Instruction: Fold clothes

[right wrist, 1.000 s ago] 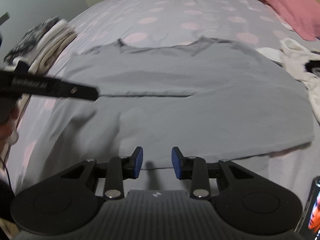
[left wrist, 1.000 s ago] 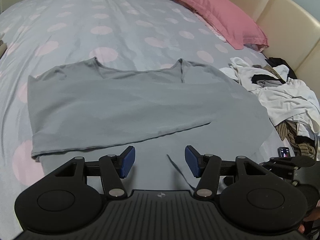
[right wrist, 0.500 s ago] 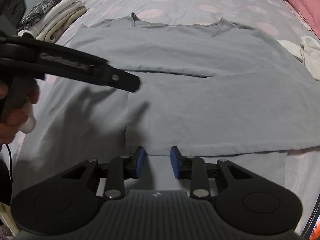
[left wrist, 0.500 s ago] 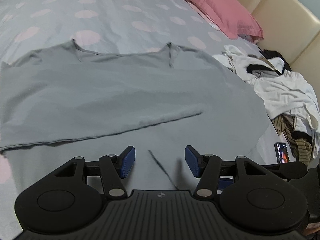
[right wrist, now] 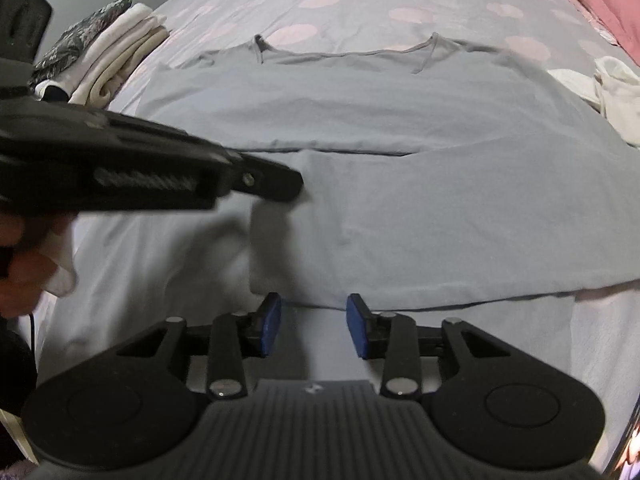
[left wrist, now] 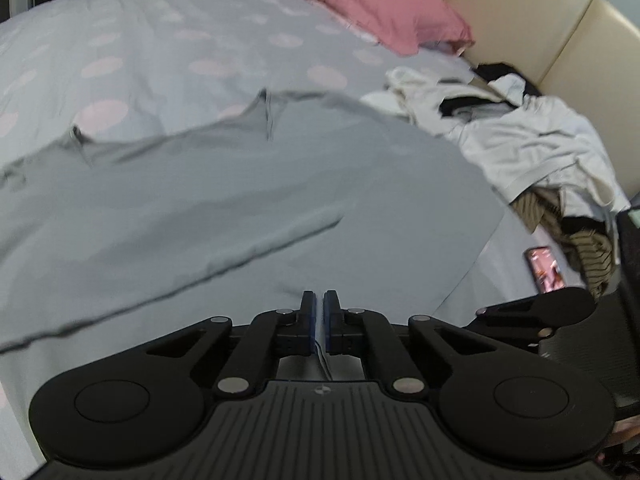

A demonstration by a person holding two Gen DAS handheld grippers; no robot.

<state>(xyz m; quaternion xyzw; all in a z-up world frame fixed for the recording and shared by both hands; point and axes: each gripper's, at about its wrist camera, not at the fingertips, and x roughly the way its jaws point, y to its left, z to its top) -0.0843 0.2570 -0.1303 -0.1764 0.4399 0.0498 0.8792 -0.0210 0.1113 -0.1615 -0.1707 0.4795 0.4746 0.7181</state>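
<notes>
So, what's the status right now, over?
Left gripper shut at grey shirt fold. Right gripper jaws opening at hem, nothing pinched. Shirt flat, partly folded. Clothes pile alongside, not blocking.

grey shirt (left wrist: 248, 200) on pale grey, pink-dotted bedspread (left wrist: 160, 52); pink pillow (left wrist: 368, 4); blue gripper pads (right wrist: 271, 322)

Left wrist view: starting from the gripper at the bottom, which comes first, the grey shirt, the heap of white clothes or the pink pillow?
1. grey shirt, right at the left gripper tips.
2. heap of white clothes, farther off, right side.
3. pink pillow, farthest, top of the bed by the headboard.
</notes>
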